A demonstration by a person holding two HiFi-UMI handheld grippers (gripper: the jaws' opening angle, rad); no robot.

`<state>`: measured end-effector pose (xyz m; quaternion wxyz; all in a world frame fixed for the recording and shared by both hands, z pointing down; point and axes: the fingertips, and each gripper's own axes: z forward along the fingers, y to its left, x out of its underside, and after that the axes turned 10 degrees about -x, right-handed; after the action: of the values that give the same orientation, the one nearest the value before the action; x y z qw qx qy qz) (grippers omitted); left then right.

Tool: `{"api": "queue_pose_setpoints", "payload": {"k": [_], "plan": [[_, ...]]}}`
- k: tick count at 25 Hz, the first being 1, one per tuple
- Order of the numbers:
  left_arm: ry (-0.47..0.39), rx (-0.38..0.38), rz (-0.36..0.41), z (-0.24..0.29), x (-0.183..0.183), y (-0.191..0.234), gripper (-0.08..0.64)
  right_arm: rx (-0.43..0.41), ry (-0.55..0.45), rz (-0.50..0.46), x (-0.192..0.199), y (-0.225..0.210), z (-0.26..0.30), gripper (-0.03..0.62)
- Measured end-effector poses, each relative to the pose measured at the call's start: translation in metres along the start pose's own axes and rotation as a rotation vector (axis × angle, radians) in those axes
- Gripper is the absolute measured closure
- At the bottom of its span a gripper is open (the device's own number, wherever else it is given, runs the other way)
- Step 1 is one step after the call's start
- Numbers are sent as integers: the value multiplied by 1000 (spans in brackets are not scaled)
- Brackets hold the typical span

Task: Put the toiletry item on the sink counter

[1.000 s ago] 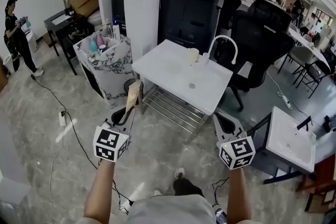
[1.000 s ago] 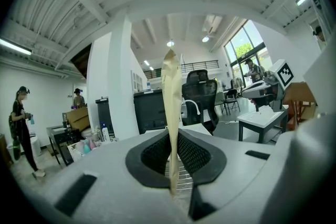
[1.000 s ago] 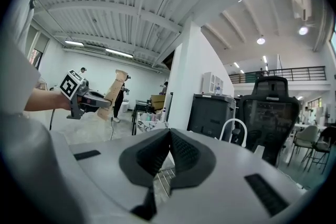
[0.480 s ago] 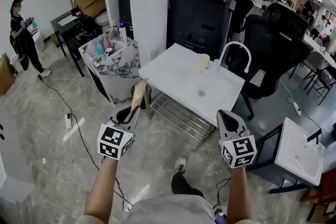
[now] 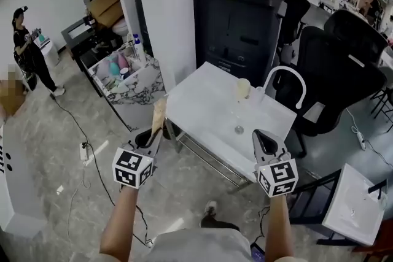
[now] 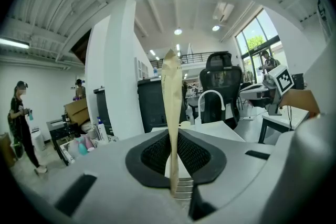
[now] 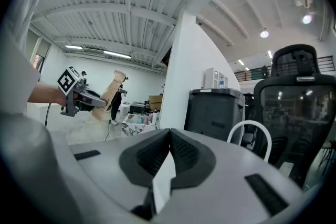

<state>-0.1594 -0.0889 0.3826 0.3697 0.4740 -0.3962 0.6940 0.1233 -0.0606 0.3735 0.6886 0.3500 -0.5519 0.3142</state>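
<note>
**Head view:** a beige tube (image 5: 158, 117) is being gripped by its lower end in the left gripper (image 5: 153, 134). It is being held upright, just off the near left corner of the white sink counter (image 5: 202, 108). The right gripper (image 5: 264, 139) is being held at the counter's near right edge, jaws together on nothing. The carrying step is judged to be in hand, with the placing not yet done. The next move is being read as a reach forward over bare counter, clear of the cup (image 5: 243, 88) and faucet (image 5: 285, 68), then a lowering and a release.

**Left gripper view:** the tube (image 6: 170, 107) is being pinched edge-on between the closed pads. Its foot is being hidden inside them and any print is being lost, while the counter (image 6: 212, 127) is being shown beyond.

**Right gripper view:** the jaws are being shown shut and empty, with the left gripper (image 7: 97, 100) and tube (image 7: 108, 93) small at the left. The foot of the faucet (image 7: 251, 123) is being cut off by the gripper body
</note>
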Motion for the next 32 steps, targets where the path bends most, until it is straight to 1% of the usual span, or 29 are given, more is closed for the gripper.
{"api": "queue_pose_setpoints", "payload": {"k": [6,9,15,20,23,27,32], "plan": [[51,3,-39,73,0,-16,526,-20,25,60,29,-66,33,595],[77,18,-45,100,5,-26,526,-30,36,87,41,-84,42,595],[104,35,-56,147,13,-34,526,-30,56,100,57,-114,60,595],[128,59,-68,187,25,-22,526,-19,87,112,67,-130,90,595],[124,78,-71,212,23,-14,526,6,103,107,70,-138,103,595],[129,104,-48,254,19,1,526,46,114,123,73,-157,128,595],[184,140,-45,310,33,29,526,69,135,141,76,-174,176,595]]}}
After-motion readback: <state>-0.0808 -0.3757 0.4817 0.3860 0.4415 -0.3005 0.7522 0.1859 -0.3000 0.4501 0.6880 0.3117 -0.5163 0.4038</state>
